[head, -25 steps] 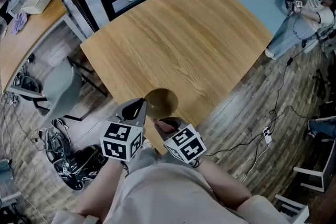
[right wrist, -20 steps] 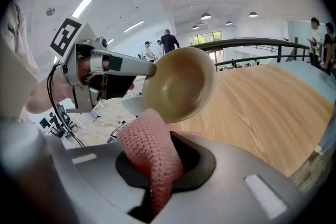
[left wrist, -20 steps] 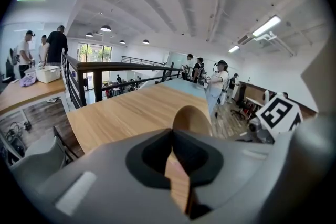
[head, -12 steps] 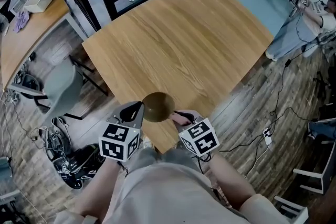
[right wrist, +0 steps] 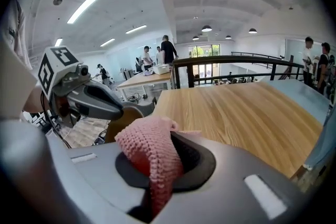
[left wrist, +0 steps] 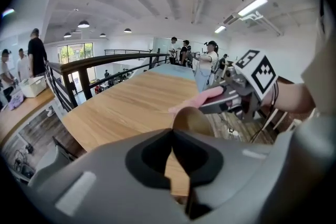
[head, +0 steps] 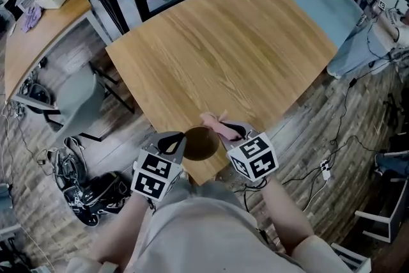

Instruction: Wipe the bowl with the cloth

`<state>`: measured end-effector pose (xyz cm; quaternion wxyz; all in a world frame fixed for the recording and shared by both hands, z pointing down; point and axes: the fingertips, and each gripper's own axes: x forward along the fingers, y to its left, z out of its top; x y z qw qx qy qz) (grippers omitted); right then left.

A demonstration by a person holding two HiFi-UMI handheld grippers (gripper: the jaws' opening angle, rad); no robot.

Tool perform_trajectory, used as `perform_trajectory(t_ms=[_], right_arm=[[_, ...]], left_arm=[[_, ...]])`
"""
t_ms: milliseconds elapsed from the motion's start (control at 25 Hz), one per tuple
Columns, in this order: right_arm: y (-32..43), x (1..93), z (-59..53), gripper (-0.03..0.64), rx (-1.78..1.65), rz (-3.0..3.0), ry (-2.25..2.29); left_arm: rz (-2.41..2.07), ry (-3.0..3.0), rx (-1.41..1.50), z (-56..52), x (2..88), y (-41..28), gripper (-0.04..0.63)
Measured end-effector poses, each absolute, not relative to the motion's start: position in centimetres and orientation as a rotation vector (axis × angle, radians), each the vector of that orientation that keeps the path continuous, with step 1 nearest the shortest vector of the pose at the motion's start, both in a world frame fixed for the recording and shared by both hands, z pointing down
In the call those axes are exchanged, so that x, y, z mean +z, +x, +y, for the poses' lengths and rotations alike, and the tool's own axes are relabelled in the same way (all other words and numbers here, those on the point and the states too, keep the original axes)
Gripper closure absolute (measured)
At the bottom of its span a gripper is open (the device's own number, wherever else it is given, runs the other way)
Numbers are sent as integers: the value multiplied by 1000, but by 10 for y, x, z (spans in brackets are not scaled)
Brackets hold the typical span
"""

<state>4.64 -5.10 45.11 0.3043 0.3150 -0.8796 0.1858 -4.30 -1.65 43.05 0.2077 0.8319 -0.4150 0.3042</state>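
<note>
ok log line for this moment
left gripper: shut on bowl rim | right gripper: shut on cloth | cloth beside bowl, not inside | bowl at table near edge

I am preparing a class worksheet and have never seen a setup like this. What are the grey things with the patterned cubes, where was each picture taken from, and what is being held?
There is no robot here. A person holds a two-jaw grasping tool in each hand, and the patterned cubes are part of those tools. The head view comes from a camera on the person's head, looking down. The other two views come from cameras riding on each tool, looking along its jaws. The left tool is shut on the rim of a brown bowl at the near corner of the wooden table. The right tool is shut on a pink knitted cloth, close beside the bowl.
</note>
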Motion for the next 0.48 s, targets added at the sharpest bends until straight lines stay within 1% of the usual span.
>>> perform_trajectory(t_ms=[160,360,480], right_arm=[[28,437,-45,591,491,-2398,797],[0,421,-28,591,498,-2480,704],[-4,417,-25,591,499,-2499,728]], left_arm=[[-1107,2340,905,-3,438,-33,588],[-1084,2316,860,3,443,-26,589],[-1093,2283,822,2,448,-28,588]])
